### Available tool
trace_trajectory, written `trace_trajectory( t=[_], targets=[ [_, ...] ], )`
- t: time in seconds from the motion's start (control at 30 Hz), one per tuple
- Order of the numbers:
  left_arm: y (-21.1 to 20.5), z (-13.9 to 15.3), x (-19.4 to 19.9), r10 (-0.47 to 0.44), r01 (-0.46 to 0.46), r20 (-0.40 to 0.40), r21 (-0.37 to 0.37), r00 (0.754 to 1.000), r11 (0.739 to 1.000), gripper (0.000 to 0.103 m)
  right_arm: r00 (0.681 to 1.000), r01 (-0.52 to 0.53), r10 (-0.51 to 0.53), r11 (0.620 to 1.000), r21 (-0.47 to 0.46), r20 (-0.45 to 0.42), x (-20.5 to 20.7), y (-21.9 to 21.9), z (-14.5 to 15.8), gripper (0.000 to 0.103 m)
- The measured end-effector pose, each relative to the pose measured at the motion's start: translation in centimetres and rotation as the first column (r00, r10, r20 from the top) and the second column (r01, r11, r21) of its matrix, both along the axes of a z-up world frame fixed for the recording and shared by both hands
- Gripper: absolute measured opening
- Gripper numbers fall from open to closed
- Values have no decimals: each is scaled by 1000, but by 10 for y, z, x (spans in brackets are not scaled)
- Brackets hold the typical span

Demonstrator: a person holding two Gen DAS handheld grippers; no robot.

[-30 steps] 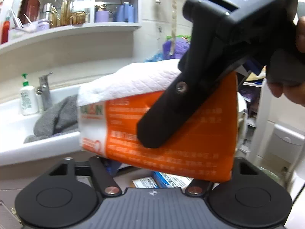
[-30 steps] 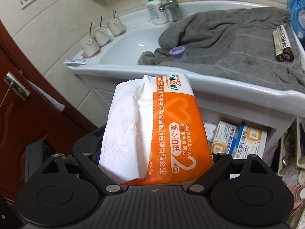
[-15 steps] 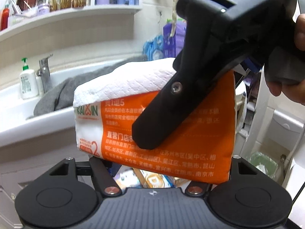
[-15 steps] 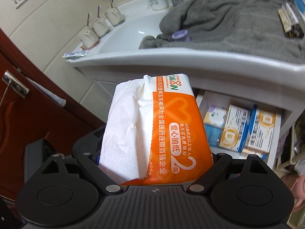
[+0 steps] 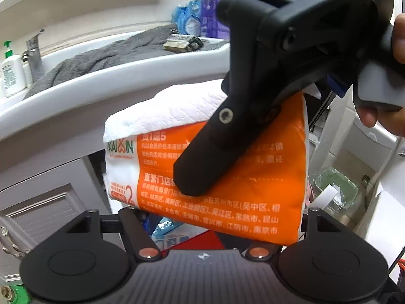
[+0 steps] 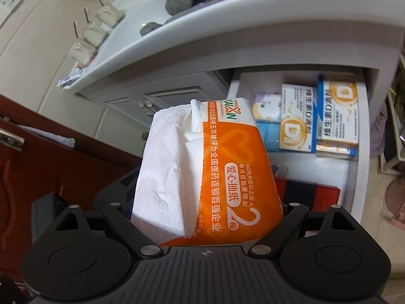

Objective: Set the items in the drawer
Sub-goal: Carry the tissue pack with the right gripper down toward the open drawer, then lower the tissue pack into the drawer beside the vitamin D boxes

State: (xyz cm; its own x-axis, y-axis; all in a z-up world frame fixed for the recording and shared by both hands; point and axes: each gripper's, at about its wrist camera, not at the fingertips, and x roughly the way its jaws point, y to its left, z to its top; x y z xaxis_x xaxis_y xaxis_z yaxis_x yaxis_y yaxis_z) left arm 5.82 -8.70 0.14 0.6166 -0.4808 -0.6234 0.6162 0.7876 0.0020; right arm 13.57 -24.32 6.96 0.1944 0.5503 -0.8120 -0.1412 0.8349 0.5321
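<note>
Below the sink rim point(image 5: 126, 81), left-wrist view: one tissue pack point(image 5: 227, 202), clamped by the right gripper point(image 5: 202, 172); left gripper jaws hidden, state undeterminable. Right-wrist view: pack over the open drawer point(image 6: 354, 177); two vitamin boxes point(image 6: 298, 124) at its back, bare floor beside the pack.

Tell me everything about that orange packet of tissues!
The tissue packet is a soft plastic wrapper, orange with white ends, printed with white Chinese writing, a big 2 and "KAIXIN". Its top is torn open, so embossed white tissues bulge out. It hangs in the air below the sink rim, in front of the open drawer. The right gripper is shut on its sides; one black finger presses into its orange face.
</note>
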Motion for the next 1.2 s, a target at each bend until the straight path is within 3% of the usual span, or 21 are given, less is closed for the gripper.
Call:
trace_trajectory(
  t=[0.4,0.7,1.2],
  targets=[
    [-47,8,-13,-93,92,-24,-17,995,996,79,996,83,-84,996,-43,-22,-14,-49,10,89],
    [-43,-7,44,11,-9,-106,24,994,1000,81,995,80,-82,996,-39,-54,33,-41,-20,89],
    [-32,-35,74,118,-102,-181,96,976,990,81,986,87,-78,994,60,-146,71,-41,-66,89]
  ],
)
